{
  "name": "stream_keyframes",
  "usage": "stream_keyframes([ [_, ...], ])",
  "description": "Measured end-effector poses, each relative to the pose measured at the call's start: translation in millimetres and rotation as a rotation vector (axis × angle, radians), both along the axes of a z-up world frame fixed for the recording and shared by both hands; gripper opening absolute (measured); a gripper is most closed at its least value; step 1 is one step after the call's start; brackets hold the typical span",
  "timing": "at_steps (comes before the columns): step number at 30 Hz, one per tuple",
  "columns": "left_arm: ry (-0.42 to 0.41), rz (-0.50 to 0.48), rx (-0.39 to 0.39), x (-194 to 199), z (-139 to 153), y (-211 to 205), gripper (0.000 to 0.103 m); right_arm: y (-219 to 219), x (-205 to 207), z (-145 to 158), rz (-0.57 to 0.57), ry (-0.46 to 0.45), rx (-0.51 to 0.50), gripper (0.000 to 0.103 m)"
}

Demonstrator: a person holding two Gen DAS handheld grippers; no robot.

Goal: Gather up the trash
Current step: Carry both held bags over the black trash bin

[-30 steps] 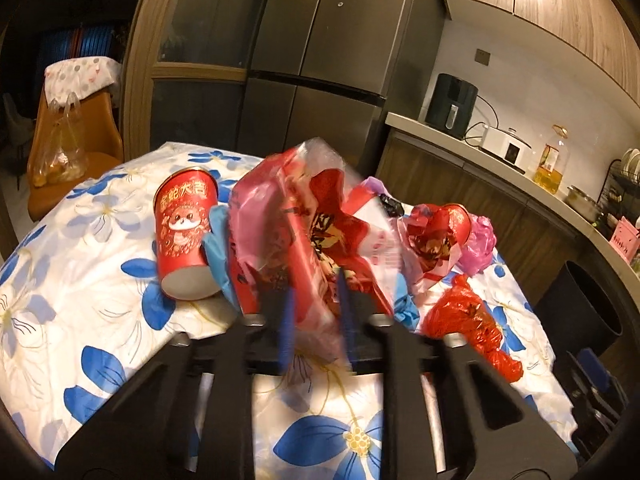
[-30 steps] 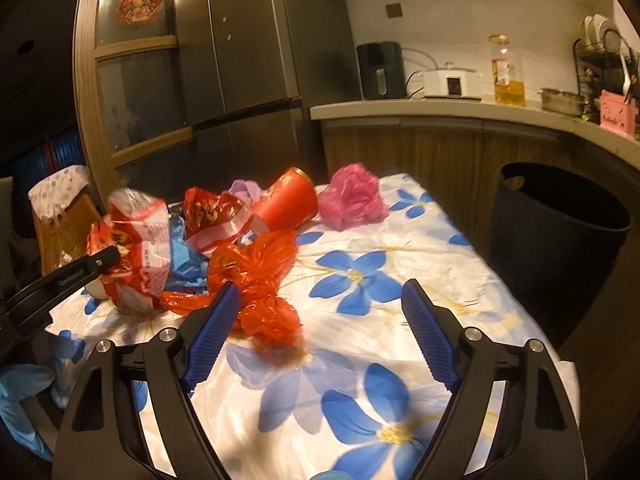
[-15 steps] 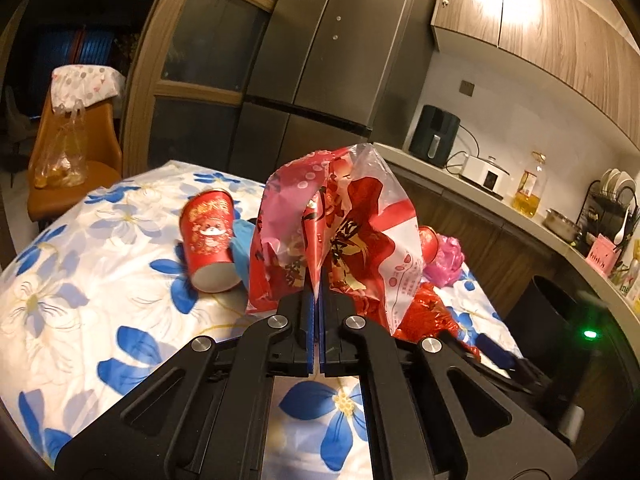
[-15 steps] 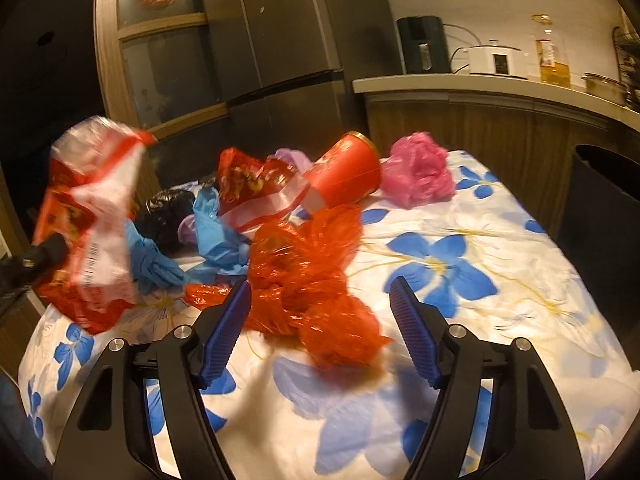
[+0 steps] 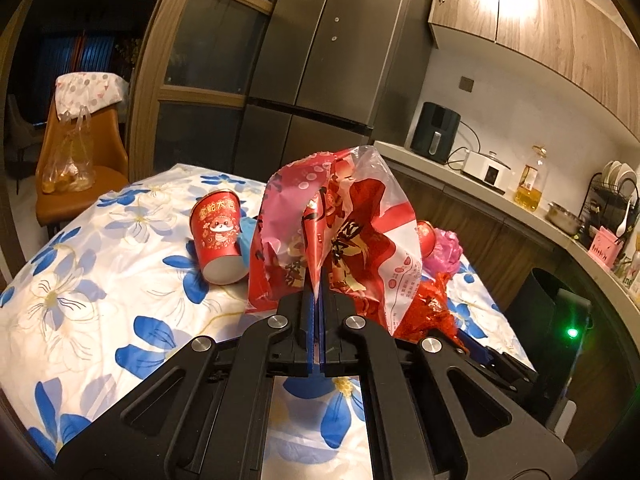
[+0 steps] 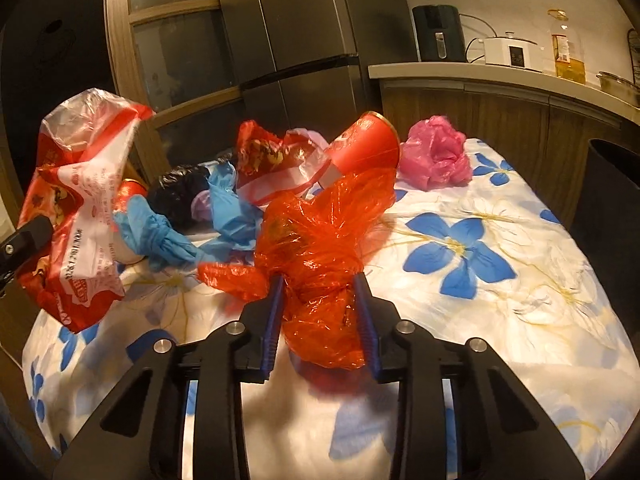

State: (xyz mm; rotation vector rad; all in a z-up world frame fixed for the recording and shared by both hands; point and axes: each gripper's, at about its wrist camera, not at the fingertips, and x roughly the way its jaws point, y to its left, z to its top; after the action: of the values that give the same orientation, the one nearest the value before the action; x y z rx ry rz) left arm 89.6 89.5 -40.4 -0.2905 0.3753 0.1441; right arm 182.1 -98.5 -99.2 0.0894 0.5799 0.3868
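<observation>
My left gripper (image 5: 319, 300) is shut on a red-and-white printed plastic bag (image 5: 340, 236) and holds it above the flowered table (image 5: 100, 280); the bag also shows in the right wrist view (image 6: 80, 216). My right gripper (image 6: 319, 286) has its jaws closed around a crumpled orange-red plastic bag (image 6: 320, 240) that lies on the table. A red paper cup (image 5: 218, 236) lies beside the held bag. Another red cup (image 6: 366, 148), a pink bag (image 6: 436, 158), blue gloves (image 6: 228, 204) and a black bag (image 6: 180, 188) lie further back.
A black trash bin (image 6: 608, 208) stands at the table's right side. A kitchen counter (image 5: 480, 192) with appliances runs behind it. A fridge (image 5: 320, 60) stands at the back. An orange chair (image 5: 76, 160) with a bag stands far left.
My left gripper closed on the printed bag and lifted it off the table. My right gripper moved forward to the orange-red bag and its jaws narrowed around it.
</observation>
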Motion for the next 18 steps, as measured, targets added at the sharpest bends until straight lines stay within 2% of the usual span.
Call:
stream_keyframes([
  [10,-0.031,-0.013,0.032,-15.5,16.5,-24.4,0.0,-45.0,-50.8,42.7,-0.045,-0.105,0.046,0.033],
  [18,-0.052,-0.077,0.055,-8.3,30.4,-60.7,0.0,-83.1,-64.9,64.9,-0.116,-0.155,0.074,0.033],
])
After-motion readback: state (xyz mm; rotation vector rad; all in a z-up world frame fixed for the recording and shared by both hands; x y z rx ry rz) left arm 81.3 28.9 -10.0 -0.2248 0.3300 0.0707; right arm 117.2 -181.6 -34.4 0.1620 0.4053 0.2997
